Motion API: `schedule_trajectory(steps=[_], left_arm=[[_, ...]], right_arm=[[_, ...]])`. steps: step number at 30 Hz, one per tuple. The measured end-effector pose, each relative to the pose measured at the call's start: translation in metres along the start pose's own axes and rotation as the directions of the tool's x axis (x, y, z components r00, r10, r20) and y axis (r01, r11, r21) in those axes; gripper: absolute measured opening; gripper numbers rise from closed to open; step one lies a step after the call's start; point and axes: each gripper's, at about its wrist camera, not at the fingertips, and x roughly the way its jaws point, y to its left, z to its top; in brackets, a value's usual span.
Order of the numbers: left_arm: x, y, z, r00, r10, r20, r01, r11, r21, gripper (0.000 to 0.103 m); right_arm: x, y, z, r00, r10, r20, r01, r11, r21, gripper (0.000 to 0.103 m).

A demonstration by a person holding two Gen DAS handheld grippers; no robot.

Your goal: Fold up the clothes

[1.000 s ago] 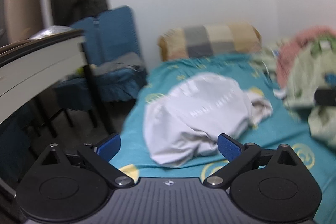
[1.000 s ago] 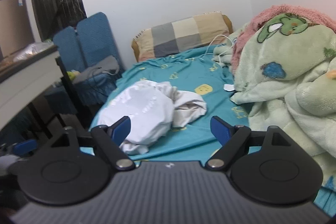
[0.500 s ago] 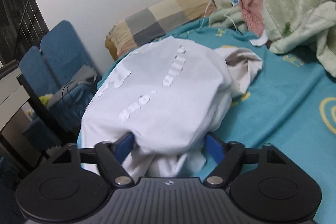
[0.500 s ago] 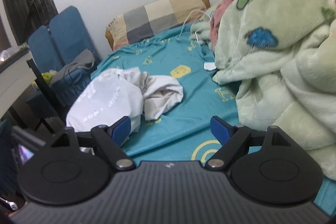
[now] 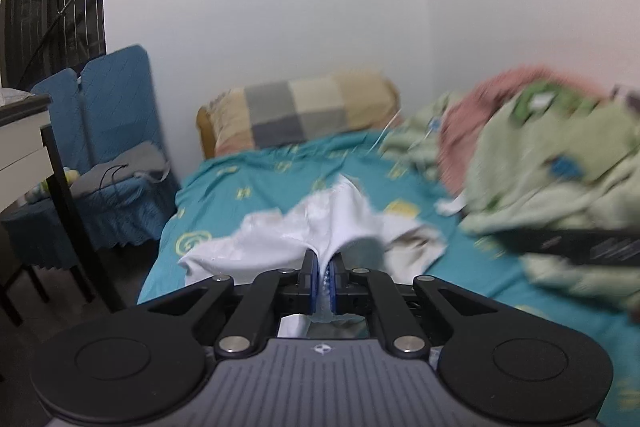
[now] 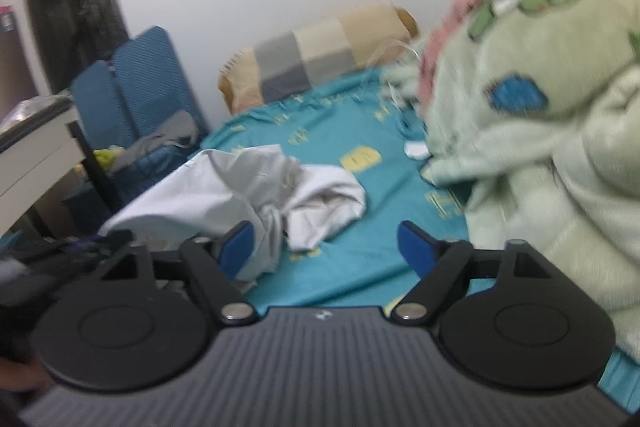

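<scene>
Since the earlier frames the left gripper [image 5: 323,281] had closed from wide open onto the near edge of the white garment [image 5: 320,231], and its blue pads were now pressed together with a fold of the cloth pinched between them. The garment had gone from a rounded heap to a stretched, peaked shape drawn toward the tool. It lay crumpled on the teal bedsheet [image 5: 240,187], left of centre and near the left edge of the bed, with its far part still resting on the sheet.

The right gripper [image 6: 326,247] had just narrowed slightly but its jaws stood spread, nothing between them, hovering near the garment's right side [image 6: 248,191]; its left pad sat just beside the cloth.

The main risk was in the grip: the left pads seemed to hold a bunched fold, not a clean hem or corner, so a lift could have raised several layers at once and left the garment twisted. The green blanket [image 6: 540,147] piled on the right crowded the sheet, and spreading the cloth there could have snagged it.
</scene>
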Motion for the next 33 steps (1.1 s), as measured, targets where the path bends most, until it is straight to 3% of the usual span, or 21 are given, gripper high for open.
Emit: schedule_trajectory(steps=[4,8,10,12,14,17,19,20,21,24,27,29,33], left_arm=[[-0.064,0.008,0.019,0.994,-0.093,0.057,0.097,0.993,-0.064,0.006],[-0.109,0.015,0.015,0.981,-0.162,0.103,0.173,0.978,-0.114,0.006],[-0.118,0.024,0.006,0.977,-0.181,0.112,0.196,0.97,-0.142,0.006],[-0.122,0.034,-0.004,0.974,-0.195,0.114,0.213,0.961,-0.179,0.006],[-0.12,0.045,-0.012,0.972,-0.209,0.105,0.228,0.948,-0.222,0.006],[-0.112,0.059,-0.02,0.975,-0.2,0.099,0.219,0.943,-0.249,0.007],[-0.104,0.066,-0.025,0.978,-0.189,0.09,0.206,0.944,-0.258,0.008],[-0.1,0.069,-0.028,0.981,-0.18,0.078,0.195,0.946,-0.259,0.008],[-0.095,0.072,-0.03,0.984,-0.169,0.059,0.179,0.949,-0.261,0.009],[-0.074,0.082,-0.038,0.991,-0.131,-0.015,0.121,0.948,-0.295,0.009],[-0.052,0.086,-0.043,0.989,-0.113,-0.097,0.079,0.95,-0.302,0.013],[-0.037,0.086,-0.051,0.979,-0.123,-0.162,0.072,0.954,-0.292,0.019],[-0.004,0.063,-0.069,0.941,-0.117,-0.318,0.057,0.98,-0.19,0.02]], right_arm=[[-0.021,0.02,0.003,0.995,0.092,0.041,-0.088,0.993,-0.073,0.072],[-0.039,0.043,-0.004,0.975,0.222,-0.007,-0.222,0.969,-0.113,0.07],[-0.043,0.057,-0.013,0.962,0.266,-0.054,-0.271,0.951,-0.15,0.067],[-0.042,0.071,-0.022,0.96,0.266,-0.093,-0.28,0.937,-0.211,0.055],[-0.033,0.082,-0.027,0.959,0.259,-0.117,-0.28,0.93,-0.239,0.054],[-0.009,0.092,-0.03,0.941,0.296,-0.162,-0.327,0.919,-0.221,0.054],[0.008,0.1,-0.037,0.927,0.313,-0.209,-0.356,0.909,-0.217,0.038],[0.016,0.103,-0.041,0.919,0.315,-0.236,-0.365,0.907,-0.211,0.02],[0.021,0.105,-0.044,0.915,0.315,-0.253,-0.369,0.906,-0.206,0.009],[0.025,0.104,-0.042,0.914,0.308,-0.263,-0.364,0.911,-0.197,0.005],[0.02,0.087,-0.025,0.917,0.311,-0.251,-0.347,0.931,-0.111,0.005],[0.021,0.075,-0.015,0.921,0.298,-0.249,-0.323,0.944,-0.062,0.005],[0.049,0.053,-0.017,0.915,0.234,-0.329,-0.235,0.971,0.037,0.005]])
